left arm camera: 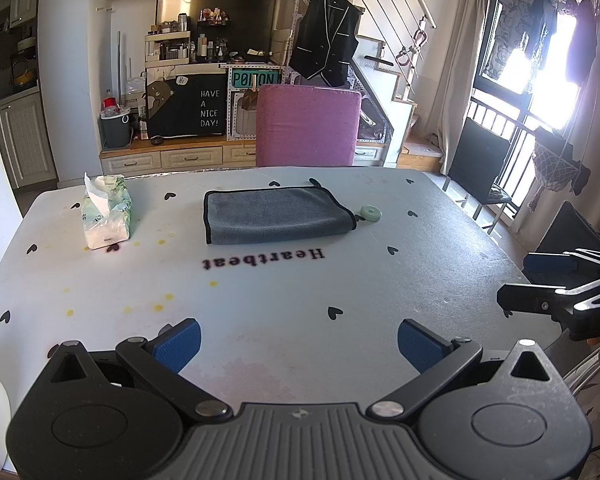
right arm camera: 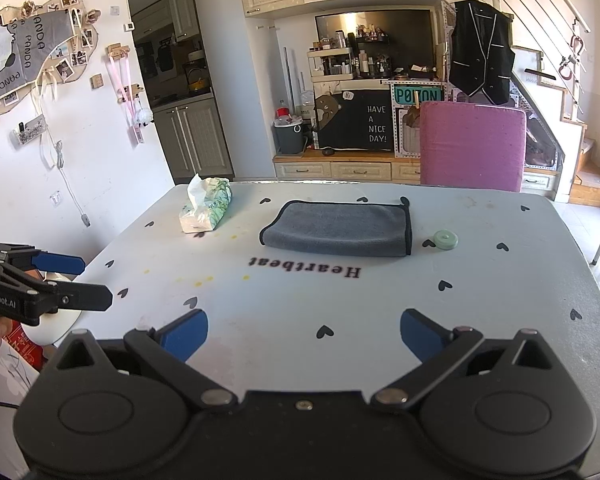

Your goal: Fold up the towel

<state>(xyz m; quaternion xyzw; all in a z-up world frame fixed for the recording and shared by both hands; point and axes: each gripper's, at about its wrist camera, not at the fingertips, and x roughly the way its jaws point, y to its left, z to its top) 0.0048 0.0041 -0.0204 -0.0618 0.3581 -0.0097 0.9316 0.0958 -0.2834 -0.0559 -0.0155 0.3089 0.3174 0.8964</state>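
Observation:
A grey towel (left arm camera: 278, 216) with black edging lies folded flat on the far middle of the white table (left arm camera: 340, 280); it also shows in the right wrist view (right arm camera: 340, 229). My left gripper (left arm camera: 298, 342) is open and empty, held over the near table edge, well short of the towel. My right gripper (right arm camera: 304, 338) is open and empty, also over the near edge. Each gripper shows in the other's view: the right one (left arm camera: 516, 282) at the right edge, the left one (right arm camera: 96, 280) at the left edge.
A tissue pack (left arm camera: 106, 212) stands at the far left of the table. A small green round disc (left arm camera: 370, 213) lies just right of the towel. A pink chair (left arm camera: 308, 124) stands behind the table. A white round object (right arm camera: 56, 320) sits off the table's left side.

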